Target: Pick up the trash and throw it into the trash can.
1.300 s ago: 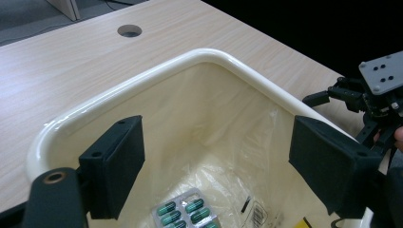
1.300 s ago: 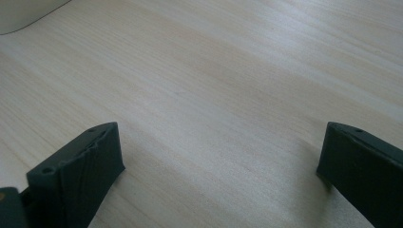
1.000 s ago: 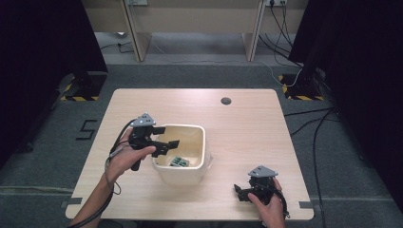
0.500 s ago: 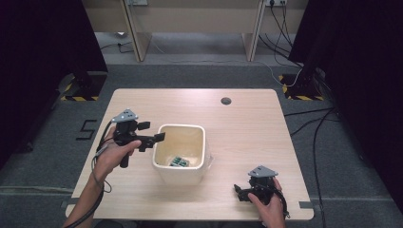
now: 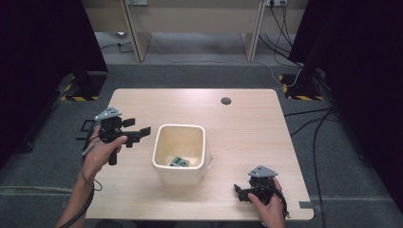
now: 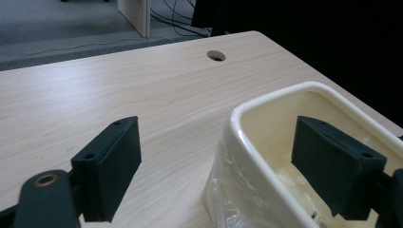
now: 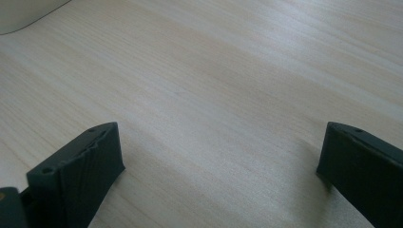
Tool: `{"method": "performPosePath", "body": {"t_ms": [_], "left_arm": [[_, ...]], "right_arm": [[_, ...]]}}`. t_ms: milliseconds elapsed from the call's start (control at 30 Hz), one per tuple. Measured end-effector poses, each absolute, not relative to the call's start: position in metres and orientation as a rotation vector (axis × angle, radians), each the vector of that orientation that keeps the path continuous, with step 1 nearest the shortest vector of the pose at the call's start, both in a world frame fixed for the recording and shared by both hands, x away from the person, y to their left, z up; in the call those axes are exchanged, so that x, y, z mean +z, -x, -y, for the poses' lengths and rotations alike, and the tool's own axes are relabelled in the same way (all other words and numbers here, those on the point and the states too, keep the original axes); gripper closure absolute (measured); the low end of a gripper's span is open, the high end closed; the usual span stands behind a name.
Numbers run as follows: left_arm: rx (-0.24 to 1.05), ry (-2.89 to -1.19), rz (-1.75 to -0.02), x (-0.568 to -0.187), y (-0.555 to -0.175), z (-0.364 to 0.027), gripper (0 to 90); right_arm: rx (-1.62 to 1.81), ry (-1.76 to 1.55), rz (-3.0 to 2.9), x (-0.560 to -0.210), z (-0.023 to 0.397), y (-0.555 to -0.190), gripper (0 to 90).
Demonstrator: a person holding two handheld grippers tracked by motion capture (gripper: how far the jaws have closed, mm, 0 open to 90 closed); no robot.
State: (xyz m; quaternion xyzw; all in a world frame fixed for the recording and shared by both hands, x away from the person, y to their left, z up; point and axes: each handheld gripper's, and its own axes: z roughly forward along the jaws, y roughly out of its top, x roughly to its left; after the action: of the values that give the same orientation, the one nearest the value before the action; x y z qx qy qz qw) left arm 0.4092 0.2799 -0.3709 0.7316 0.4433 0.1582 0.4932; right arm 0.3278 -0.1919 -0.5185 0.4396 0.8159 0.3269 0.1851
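At the lower right of the high view the right tongs (image 5: 251, 190) rest low on the wooden surface (image 5: 247, 128), jaws spread wide with only bare wood between them; the cream tub (image 5: 180, 153) stands apart at frame centre, up and to their left. The left tongs (image 5: 138, 135) hover at middle left, released and empty, just beside the tub's left wall, so this hand looks the nearer one; in the left gripper view one jaw sits over the rim (image 6: 266, 107); small green pieces (image 5: 178, 162) lie inside, at the tub's bottom.
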Motion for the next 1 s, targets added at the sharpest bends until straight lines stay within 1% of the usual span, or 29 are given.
{"method": "performPosePath", "body": {"t_ms": [467,1000], "left_arm": [[0.394,-1.745,-1.138,-0.39,-0.418,-0.293,16.2],[0.409,-1.735,-1.187,-0.419,-0.422,-0.293,16.2]], "right_arm": [[0.921,-1.238,-2.299,-0.519,0.192,-0.328,1.0],[0.921,-1.237,-2.299,-0.519,0.192,-0.328,1.0]]}}
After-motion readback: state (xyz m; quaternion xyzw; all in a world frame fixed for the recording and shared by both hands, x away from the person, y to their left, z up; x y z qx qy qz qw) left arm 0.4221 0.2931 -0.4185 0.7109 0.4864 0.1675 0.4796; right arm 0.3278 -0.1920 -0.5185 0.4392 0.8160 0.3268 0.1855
